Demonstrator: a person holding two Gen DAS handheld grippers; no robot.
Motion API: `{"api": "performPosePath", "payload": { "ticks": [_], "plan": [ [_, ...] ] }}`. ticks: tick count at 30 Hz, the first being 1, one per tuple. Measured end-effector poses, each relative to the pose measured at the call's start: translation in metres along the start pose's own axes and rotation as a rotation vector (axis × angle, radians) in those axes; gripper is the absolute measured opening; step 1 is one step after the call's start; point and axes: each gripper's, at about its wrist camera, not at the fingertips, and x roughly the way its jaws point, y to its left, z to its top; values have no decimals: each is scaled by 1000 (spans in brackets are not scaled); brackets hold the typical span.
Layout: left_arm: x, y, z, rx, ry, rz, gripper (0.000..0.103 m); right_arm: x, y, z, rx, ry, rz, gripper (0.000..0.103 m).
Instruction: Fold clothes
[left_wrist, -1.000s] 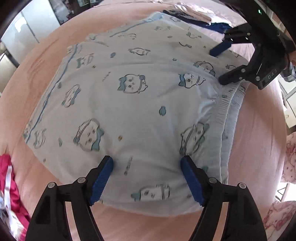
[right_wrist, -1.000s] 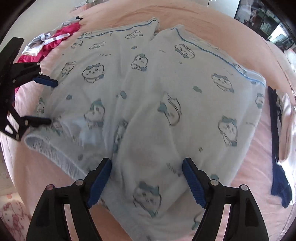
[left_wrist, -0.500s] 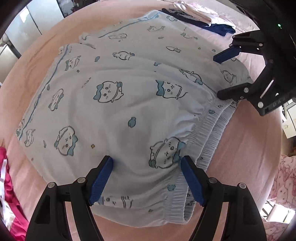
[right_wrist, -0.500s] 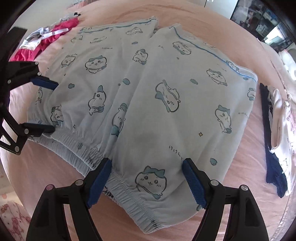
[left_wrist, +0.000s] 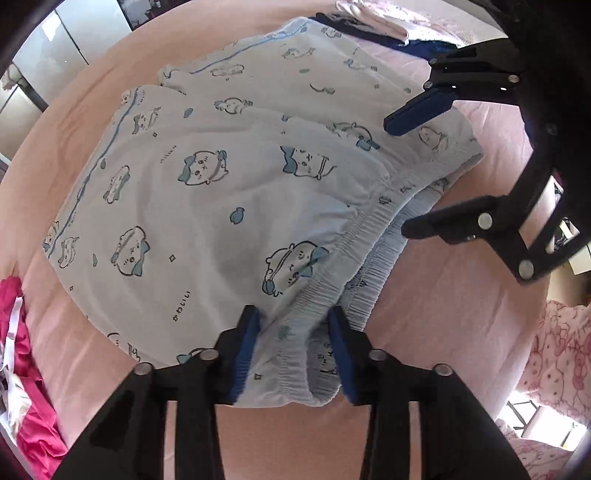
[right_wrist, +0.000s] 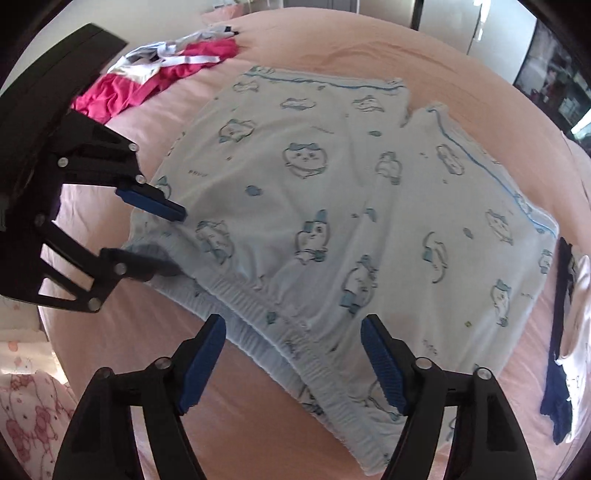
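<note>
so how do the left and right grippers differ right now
The left gripper has just been closing, its jaws narrow with the shorts' waistband bunched between its pads. The right gripper stands wider, pads clear of the cloth, gripping nothing. Both straddle the waistband edge and have black arms with blue pads.

Left wrist view: close above the shorts (left_wrist: 229, 206), looking steeply down past the left tool (left_wrist: 295, 354) at the waistband end on the bed (left_wrist: 461, 314). Right wrist view: likewise close and steep, from the waistband's other end. Shared by both: the shorts, the bed, each other's tool, red clothes (right_wrist: 147, 81).
</note>
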Motion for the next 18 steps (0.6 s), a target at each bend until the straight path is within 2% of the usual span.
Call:
{"api": "performPosePath", "payload": {
  "ticks": [1, 3, 6, 8, 9, 11, 13, 16, 18],
  "plan": [
    [1, -6, 1, 19, -4, 9, 31, 5, 3, -2, -5, 29, -3, 61],
    [2, -15, 2, 51, -10, 19, 31, 11, 4, -7, -17, 70, -13, 56],
    [3, -28, 3, 98, -16, 29, 31, 8, 2, -14, -34, 65, -24, 54],
    [5, -43, 4, 174, -28, 66, 31, 4, 6, -18, -88, 50, -53, 47],
    [8, -50, 4, 209, -25, 91, 29, 1, 8, -19, -115, 43, -67, 41],
    [10, -62, 7, 237, -24, 104, 13, -3, 12, -23, -169, 28, -96, 27],
    [8, -67, 9, 211, -33, 89, 12, -7, 5, -26, -149, 26, -112, 16],
    [5, -69, 12, 148, -42, 25, 10, -12, -12, -28, -94, 21, -75, 16],
    [5, -71, 13, 113, -41, -21, 8, -14, -29, -30, -12, 20, -3, 16]
  ]
}}
